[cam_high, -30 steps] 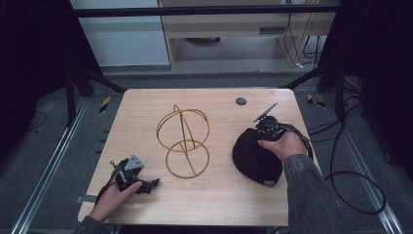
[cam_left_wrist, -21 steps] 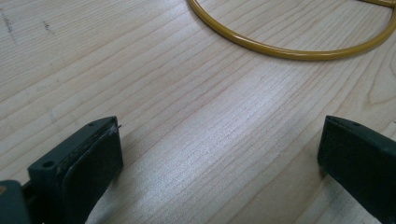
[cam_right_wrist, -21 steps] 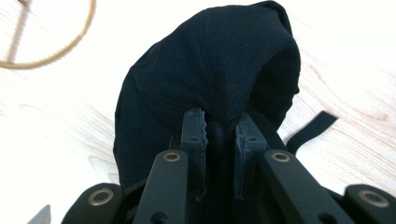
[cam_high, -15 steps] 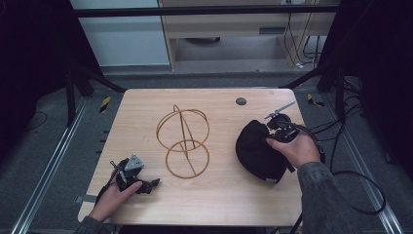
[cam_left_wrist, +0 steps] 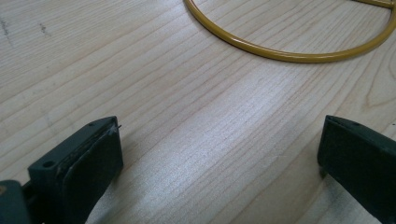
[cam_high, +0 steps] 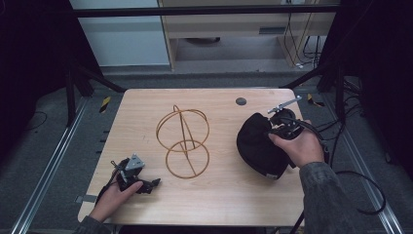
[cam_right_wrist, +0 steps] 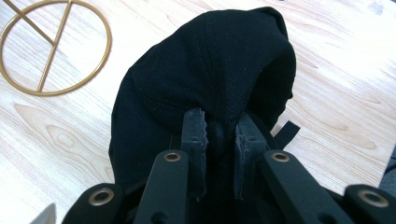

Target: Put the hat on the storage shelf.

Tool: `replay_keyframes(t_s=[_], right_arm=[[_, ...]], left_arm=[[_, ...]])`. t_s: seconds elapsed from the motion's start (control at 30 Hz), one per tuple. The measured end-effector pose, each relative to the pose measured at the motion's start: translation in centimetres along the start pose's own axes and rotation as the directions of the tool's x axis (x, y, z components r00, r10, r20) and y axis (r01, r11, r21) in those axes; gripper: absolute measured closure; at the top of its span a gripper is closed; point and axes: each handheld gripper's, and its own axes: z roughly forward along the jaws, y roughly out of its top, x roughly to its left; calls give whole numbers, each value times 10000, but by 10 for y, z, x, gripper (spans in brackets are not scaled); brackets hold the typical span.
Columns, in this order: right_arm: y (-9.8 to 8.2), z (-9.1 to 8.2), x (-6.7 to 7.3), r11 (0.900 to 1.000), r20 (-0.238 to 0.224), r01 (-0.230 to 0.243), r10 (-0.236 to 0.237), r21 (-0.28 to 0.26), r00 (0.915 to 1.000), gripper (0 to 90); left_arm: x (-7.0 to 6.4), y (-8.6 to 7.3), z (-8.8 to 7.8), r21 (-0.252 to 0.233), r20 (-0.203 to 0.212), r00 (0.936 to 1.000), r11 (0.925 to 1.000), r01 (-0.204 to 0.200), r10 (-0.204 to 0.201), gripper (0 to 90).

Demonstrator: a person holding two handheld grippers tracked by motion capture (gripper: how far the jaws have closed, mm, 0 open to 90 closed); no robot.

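Observation:
A black cap (cam_high: pixel 258 144) hangs at the right side of the wooden table, its lower part still near the tabletop. My right gripper (cam_high: pixel 272 127) is shut on a fold of the black cap (cam_right_wrist: pixel 219 84), pinched between both pads near the crown. A gold wire stand (cam_high: pixel 184 141), two rings on a rod, stands at the table's middle. My left gripper (cam_high: pixel 146 185) rests low at the front left of the table. Its jaws stand wide open over bare wood in the left gripper view (cam_left_wrist: pixel 219 158), with the stand's base ring (cam_left_wrist: pixel 289 53) just ahead.
A small dark round disc (cam_high: pixel 240 101) is set into the table near its far edge. Cables trail off the table's right side. The wooden tabletop (cam_high: pixel 146 117) has bare room at the far left and along the front edge.
My right gripper has risen and shifted right with the cap, pulling its top up off the table. The left gripper has stayed in place.

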Motion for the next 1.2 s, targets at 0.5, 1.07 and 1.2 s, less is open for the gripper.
replay_keyframes(t_s=[0.5,1.07,1.2], right_arm=[[10,-23,4,9987,228,-121,132,-491,9997,782],[25,-57,15,9879,-142,150,-174,-1546,9997,784],[27,-62,15,9843,-277,143,-194,-1757,9994,784]], left_arm=[[0,1,0,21,38,10000,10000,-12,11,0],[0,1,0,16,-23,10000,10000,6,-6,0],[0,1,0,18,-19,10000,10000,6,-6,0]])
